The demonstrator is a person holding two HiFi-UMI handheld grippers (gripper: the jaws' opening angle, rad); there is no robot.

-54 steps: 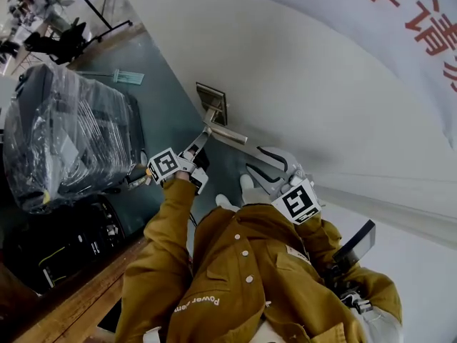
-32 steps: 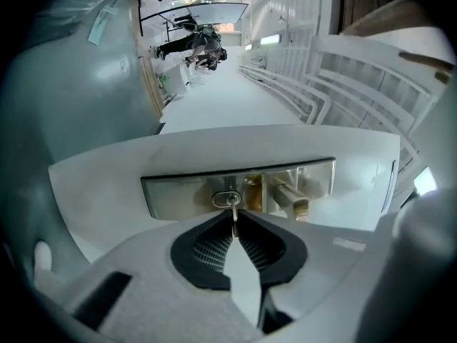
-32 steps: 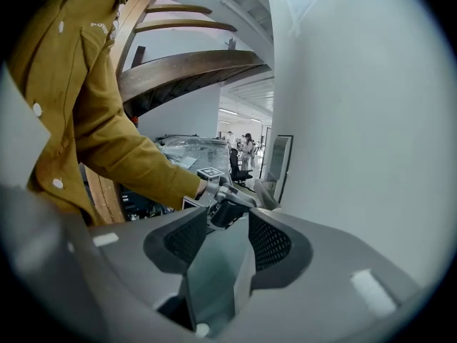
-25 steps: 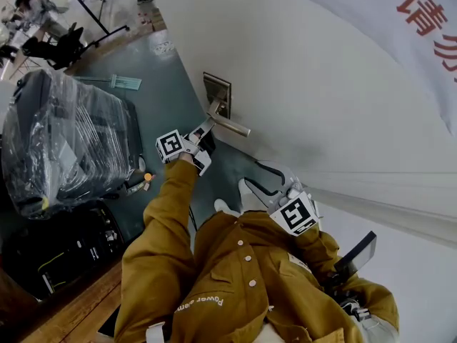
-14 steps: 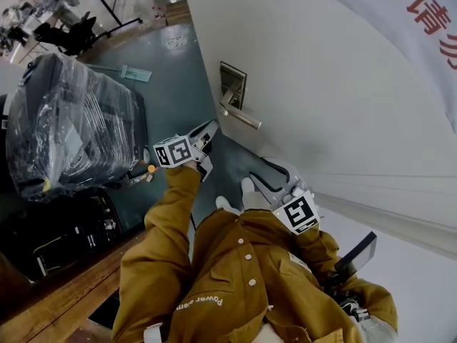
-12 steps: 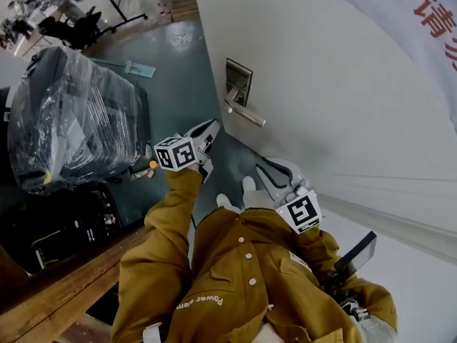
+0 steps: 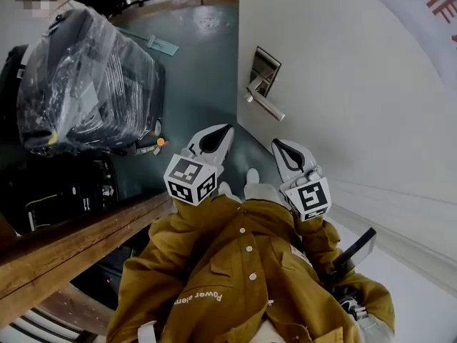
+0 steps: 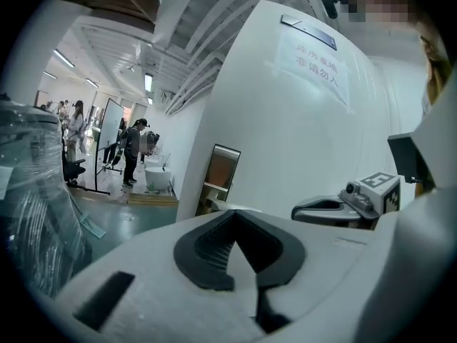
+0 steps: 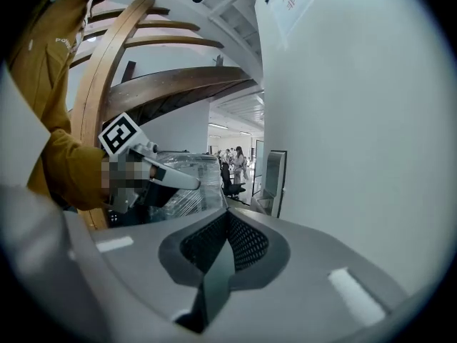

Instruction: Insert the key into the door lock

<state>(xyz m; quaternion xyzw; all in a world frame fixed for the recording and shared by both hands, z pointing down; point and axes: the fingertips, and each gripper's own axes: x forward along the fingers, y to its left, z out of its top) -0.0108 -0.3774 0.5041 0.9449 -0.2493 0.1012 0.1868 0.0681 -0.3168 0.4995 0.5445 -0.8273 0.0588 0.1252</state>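
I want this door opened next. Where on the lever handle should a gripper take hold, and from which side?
Probably the free end of the lever, away from the lock plate. It is a slim straight bar standing off the door, so jaws can close across it there. Come from the room side, square to the door, with one jaw above the bar and one below.

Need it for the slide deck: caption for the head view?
Left gripper and right gripper, both shut, hover short of the lever handle on the white door; wrapped suitcase at left.
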